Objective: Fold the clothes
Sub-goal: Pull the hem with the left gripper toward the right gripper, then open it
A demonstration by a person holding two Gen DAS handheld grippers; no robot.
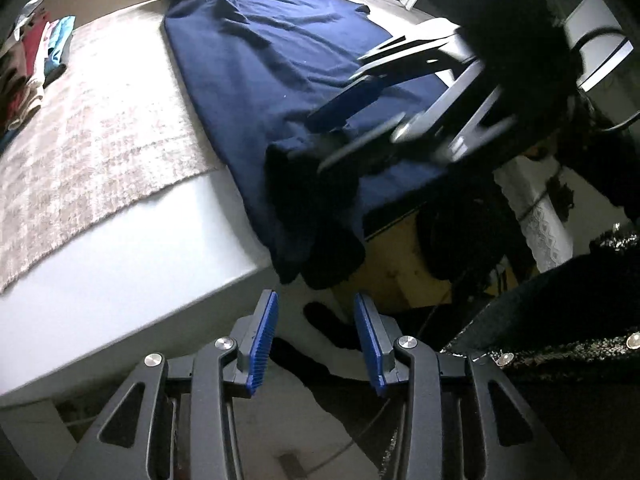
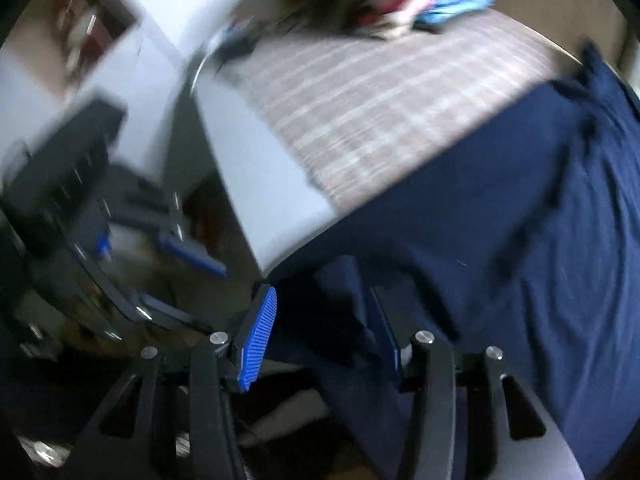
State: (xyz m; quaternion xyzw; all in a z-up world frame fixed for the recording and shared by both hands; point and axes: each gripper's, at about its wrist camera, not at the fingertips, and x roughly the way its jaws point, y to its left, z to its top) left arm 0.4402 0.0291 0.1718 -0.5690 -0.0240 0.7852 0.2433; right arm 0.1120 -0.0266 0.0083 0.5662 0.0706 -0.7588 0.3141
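A heap of coloured clothes [image 1: 36,52] lies far left on a woven checked mat [image 1: 100,128]. The soft navy garment [image 1: 272,64] drapes over the white table's [image 1: 132,264] edge. Left gripper [image 1: 316,344], ribbed blue pads, gapes empty below it; right gripper [image 2: 324,336] is wide, fabric between its jaws

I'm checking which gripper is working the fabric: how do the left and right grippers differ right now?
The left gripper hangs off the table's edge with only floor between its pads; the right gripper is down at the navy garment, with cloth lying between its pads. The left's two blue pads both show clearly; the right's far pad is dark against the fabric. Both stand open.
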